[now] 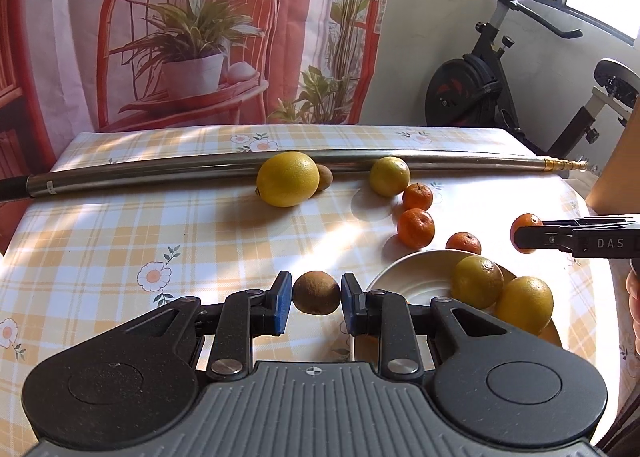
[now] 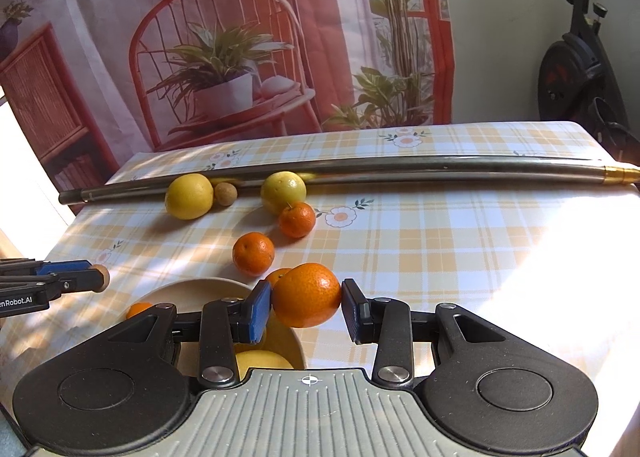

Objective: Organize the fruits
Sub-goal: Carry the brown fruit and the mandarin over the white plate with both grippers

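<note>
My left gripper (image 1: 316, 293) is shut on a small brown fruit (image 1: 316, 292), held just left of a white plate (image 1: 412, 277). Two yellow-green oranges (image 1: 477, 281) lie on that plate. My right gripper (image 2: 307, 303) is shut on a mandarin (image 2: 307, 299), lifted above the plate's (image 2: 192, 291) right rim. The left wrist view shows that mandarin (image 1: 525, 225) and the right gripper's fingers (image 1: 560, 239) at the right edge. Three loose mandarins (image 1: 416, 228) lie beyond the plate. A large yellow citrus (image 1: 287, 178), a second brown fruit (image 1: 325, 177) and a yellow-green citrus (image 1: 389, 176) rest against a metal pole (image 1: 160, 173).
The table wears a yellow plaid cloth (image 2: 460, 249), bare and sunlit on its right half. The long metal pole (image 2: 400, 169) lies across the far side. A printed curtain hangs behind, and an exercise bike (image 1: 480, 77) stands at the back right. A cardboard box edge (image 1: 616, 169) is at right.
</note>
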`<action>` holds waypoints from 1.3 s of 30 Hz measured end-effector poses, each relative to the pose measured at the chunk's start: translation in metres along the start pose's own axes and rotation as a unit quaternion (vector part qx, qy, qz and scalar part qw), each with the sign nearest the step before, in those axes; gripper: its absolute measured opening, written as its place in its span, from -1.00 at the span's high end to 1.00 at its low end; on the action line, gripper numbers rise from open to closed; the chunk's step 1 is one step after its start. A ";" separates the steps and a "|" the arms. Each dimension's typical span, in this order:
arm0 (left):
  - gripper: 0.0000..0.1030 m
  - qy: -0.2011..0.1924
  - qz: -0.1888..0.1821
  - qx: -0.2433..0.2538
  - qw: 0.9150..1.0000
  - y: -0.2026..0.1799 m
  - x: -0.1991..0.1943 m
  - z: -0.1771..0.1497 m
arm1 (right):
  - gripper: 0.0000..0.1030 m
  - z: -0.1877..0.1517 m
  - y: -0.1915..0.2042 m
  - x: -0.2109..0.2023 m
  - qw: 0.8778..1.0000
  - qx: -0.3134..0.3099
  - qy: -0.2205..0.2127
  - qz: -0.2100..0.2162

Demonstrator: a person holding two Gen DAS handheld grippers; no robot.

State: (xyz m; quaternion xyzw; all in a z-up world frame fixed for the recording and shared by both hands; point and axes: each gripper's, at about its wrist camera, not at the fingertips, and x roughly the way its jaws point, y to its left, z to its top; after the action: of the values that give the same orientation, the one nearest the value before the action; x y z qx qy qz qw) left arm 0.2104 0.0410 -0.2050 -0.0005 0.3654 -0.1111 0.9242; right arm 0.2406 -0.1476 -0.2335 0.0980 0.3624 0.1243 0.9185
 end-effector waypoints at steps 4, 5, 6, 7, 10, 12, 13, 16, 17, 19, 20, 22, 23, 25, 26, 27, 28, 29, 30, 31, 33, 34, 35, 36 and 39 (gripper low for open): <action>0.46 -0.002 -0.027 0.026 0.999 -0.022 0.000 0.004 | 0.32 -0.003 0.003 -0.006 1.000 0.002 -0.008 0.007; 0.46 0.000 -0.030 0.037 0.999 -0.028 0.003 0.006 | 0.32 -0.005 0.003 -0.006 1.000 0.005 -0.010 0.007; 0.46 0.000 -0.032 0.053 0.998 -0.035 0.006 0.006 | 0.32 -0.005 0.003 -0.007 1.000 0.007 -0.010 0.007; 0.46 0.001 -0.035 0.066 0.997 -0.041 0.010 0.007 | 0.32 -0.006 0.002 -0.008 1.000 0.010 -0.011 0.007; 0.46 0.021 -0.038 0.093 0.995 -0.056 0.024 0.009 | 0.32 -0.010 0.000 -0.010 1.000 0.017 -0.009 0.004; 0.46 0.023 -0.046 0.113 0.992 -0.064 0.030 0.009 | 0.32 -0.013 0.000 -0.014 1.000 0.015 -0.011 0.002; 0.46 0.026 -0.048 0.120 0.991 -0.066 0.033 0.009 | 0.32 -0.014 -0.001 -0.015 1.000 0.015 -0.011 0.001; 0.46 0.036 -0.046 0.138 0.989 -0.072 0.044 0.008 | 0.32 -0.017 -0.003 -0.017 1.000 0.020 -0.012 0.001; 0.46 0.038 -0.045 0.143 0.988 -0.073 0.045 0.008 | 0.32 -0.018 -0.003 -0.018 1.000 0.022 -0.011 0.001; 0.46 0.040 -0.044 0.149 0.987 -0.074 0.049 0.007 | 0.32 -0.019 -0.003 -0.019 1.000 0.023 -0.012 0.000; 0.46 0.043 -0.044 0.147 0.987 -0.072 0.051 0.006 | 0.32 -0.019 -0.003 -0.019 1.000 0.022 -0.013 0.001; 0.46 0.049 -0.040 0.142 0.988 -0.070 0.055 0.006 | 0.32 -0.019 -0.004 -0.021 1.000 0.019 -0.016 0.000; 0.46 0.051 -0.036 0.141 0.988 -0.070 0.057 0.006 | 0.32 -0.018 -0.004 -0.023 1.000 0.020 -0.017 -0.001; 0.45 0.054 -0.029 0.140 0.988 -0.070 0.059 0.006 | 0.32 -0.018 -0.006 -0.026 1.000 0.022 -0.019 -0.001; 0.45 0.055 -0.026 0.139 0.988 -0.069 0.058 0.006 | 0.32 -0.018 -0.006 -0.027 1.000 0.021 -0.018 -0.001; 0.45 0.053 -0.025 0.137 0.989 -0.069 0.057 0.005 | 0.32 -0.018 -0.006 -0.029 1.000 0.017 -0.016 -0.003; 0.45 0.051 -0.026 0.134 0.989 -0.069 0.055 0.006 | 0.32 -0.018 -0.005 -0.031 1.000 0.015 -0.014 -0.004; 0.45 0.049 -0.028 0.131 0.990 -0.068 0.053 0.006 | 0.32 -0.018 -0.005 -0.032 1.000 0.014 -0.011 -0.003; 0.45 0.047 -0.030 0.127 0.990 -0.068 0.051 0.006 | 0.32 -0.019 -0.005 -0.034 1.000 0.015 -0.008 -0.002; 0.45 0.045 -0.031 0.123 0.991 -0.068 0.050 0.006 | 0.32 -0.020 -0.004 -0.037 1.000 0.016 -0.004 -0.002; 0.45 0.041 -0.033 0.116 0.992 -0.067 0.045 0.006 | 0.32 -0.022 -0.002 -0.041 1.000 0.016 0.002 -0.004; 0.45 0.039 -0.031 0.111 0.993 -0.066 0.042 0.004 | 0.32 -0.023 -0.001 -0.045 1.000 0.014 0.004 -0.004; 0.44 0.037 -0.028 0.106 0.993 -0.064 0.038 0.004 | 0.32 -0.024 0.001 -0.047 1.000 0.011 0.006 -0.003; 0.44 0.035 -0.025 0.100 0.994 -0.063 0.034 0.003 | 0.32 -0.027 0.004 -0.050 1.000 0.007 0.010 -0.002; 0.42 0.024 -0.021 0.078 0.996 -0.057 0.021 -0.002 | 0.32 -0.031 0.011 -0.055 1.000 -0.007 0.025 -0.002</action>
State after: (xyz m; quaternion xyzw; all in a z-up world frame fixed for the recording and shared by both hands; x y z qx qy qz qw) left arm 0.2123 -0.0188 -0.2155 0.0671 0.3778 -0.1585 0.9098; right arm 0.1789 -0.1507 -0.2173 0.0880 0.3842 0.1275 0.9102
